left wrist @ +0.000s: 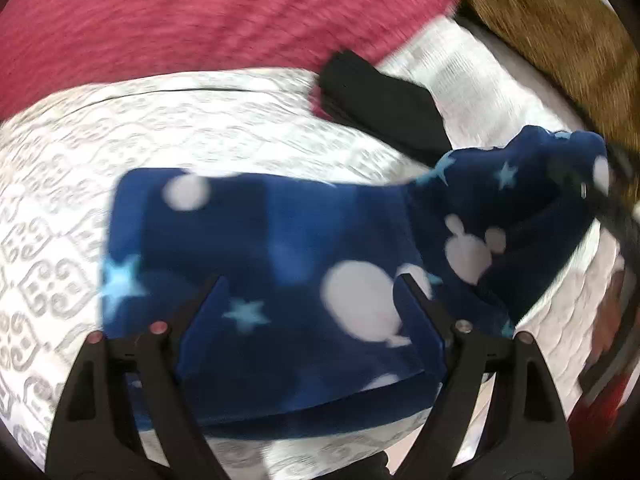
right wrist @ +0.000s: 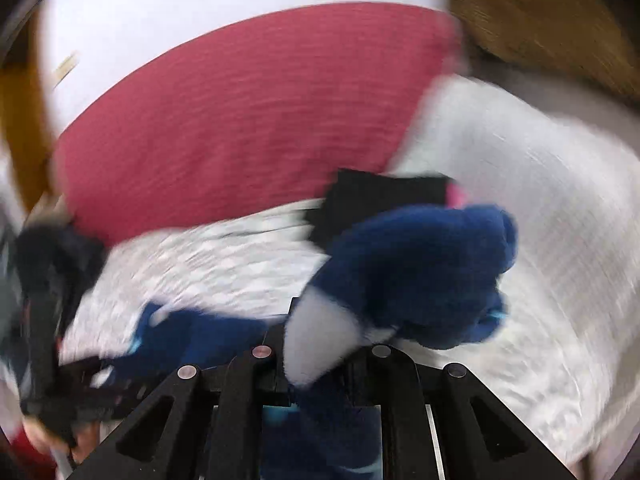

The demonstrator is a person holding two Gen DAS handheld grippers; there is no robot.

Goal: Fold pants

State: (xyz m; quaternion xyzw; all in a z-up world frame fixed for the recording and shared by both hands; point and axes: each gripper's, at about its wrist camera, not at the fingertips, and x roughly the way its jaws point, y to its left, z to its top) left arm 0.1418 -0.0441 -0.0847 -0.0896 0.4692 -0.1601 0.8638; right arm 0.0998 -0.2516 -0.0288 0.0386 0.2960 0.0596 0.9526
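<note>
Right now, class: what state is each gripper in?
Left gripper: open over the blue pants, gripping nothing.
Right gripper: closed on the blue pants, a bunch of fabric lifted.

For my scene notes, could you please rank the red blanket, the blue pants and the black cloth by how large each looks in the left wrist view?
1. Red blanket
2. Blue pants, close to the camera, so unsure
3. Black cloth
</note>
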